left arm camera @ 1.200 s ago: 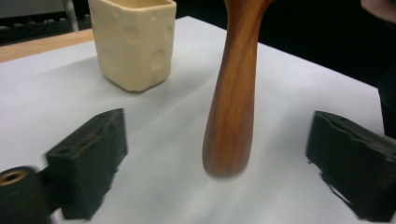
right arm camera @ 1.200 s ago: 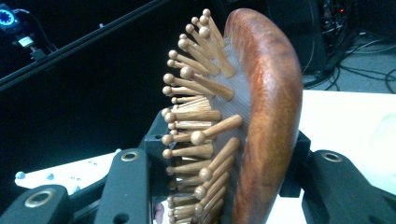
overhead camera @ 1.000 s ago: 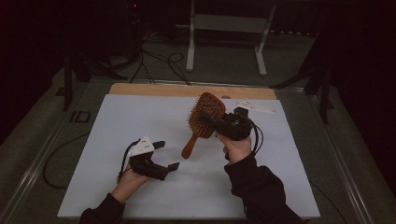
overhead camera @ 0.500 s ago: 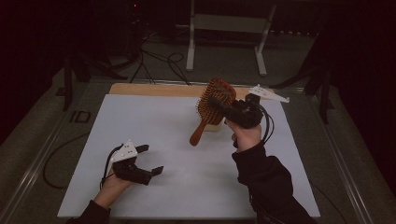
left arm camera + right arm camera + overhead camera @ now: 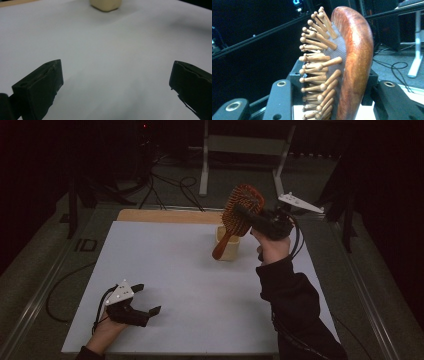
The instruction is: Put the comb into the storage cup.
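Note:
A wooden hairbrush (image 5: pixel 230 220) with peg bristles hangs in the air over the far middle of the white board (image 5: pixel 190 285). My right gripper (image 5: pixel 245 212) is shut on its head, handle slanting down and left. The handle's tip is in front of a small cream cup (image 5: pixel 232 251) standing on the board. In the right gripper view the brush (image 5: pixel 352 62) stands edge-on between the jaws of the right gripper (image 5: pixel 337 100), bristles to the left. My left gripper (image 5: pixel 149 298) rests low at the board's front left, open, nothing between its jaws. In the left gripper view the left gripper (image 5: pixel 116 80) faces the cream cup (image 5: pixel 105 4) far off.
A wooden strip (image 5: pixel 165 216) runs along the board's far edge. Behind the table stand a metal frame (image 5: pixel 205 165) and loose cables (image 5: pixel 170 185) on the floor. The board's edges drop to a darker table surface all around.
My right hand has lifted the brush and carried it to the right and farther back, over the cream cup. The left hand has drawn back to the left, toward the front edge.

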The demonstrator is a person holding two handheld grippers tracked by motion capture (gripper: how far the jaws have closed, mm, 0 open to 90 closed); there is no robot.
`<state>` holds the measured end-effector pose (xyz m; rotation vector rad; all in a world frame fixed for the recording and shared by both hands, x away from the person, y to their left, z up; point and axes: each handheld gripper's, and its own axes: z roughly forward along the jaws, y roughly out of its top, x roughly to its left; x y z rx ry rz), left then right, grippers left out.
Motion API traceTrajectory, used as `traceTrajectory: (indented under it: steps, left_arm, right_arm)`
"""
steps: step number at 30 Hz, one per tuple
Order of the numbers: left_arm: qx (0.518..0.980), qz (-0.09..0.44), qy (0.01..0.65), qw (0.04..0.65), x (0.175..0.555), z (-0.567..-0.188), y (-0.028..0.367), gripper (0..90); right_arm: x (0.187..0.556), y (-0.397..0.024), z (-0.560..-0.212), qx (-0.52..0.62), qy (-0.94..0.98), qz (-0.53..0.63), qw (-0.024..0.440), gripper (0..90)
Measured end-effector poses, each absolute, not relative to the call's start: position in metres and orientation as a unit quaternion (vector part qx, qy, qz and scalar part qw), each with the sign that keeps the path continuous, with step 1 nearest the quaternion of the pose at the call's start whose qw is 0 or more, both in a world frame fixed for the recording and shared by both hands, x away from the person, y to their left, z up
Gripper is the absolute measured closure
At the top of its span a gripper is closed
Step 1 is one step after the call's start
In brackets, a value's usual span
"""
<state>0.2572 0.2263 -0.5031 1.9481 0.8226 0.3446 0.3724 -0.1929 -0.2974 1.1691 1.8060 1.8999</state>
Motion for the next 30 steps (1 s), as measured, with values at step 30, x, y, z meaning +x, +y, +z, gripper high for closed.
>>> traceTrajectory:
  steps: [30]
  left_arm:
    - [0.792, 0.14, 0.348, 0.482, 0.249, -0.513, 0.247, 0.0]
  right_arm:
    - [0.441, -0.225, -0.289, 0.45, 0.59, 0.64, 0.198, 52.3]
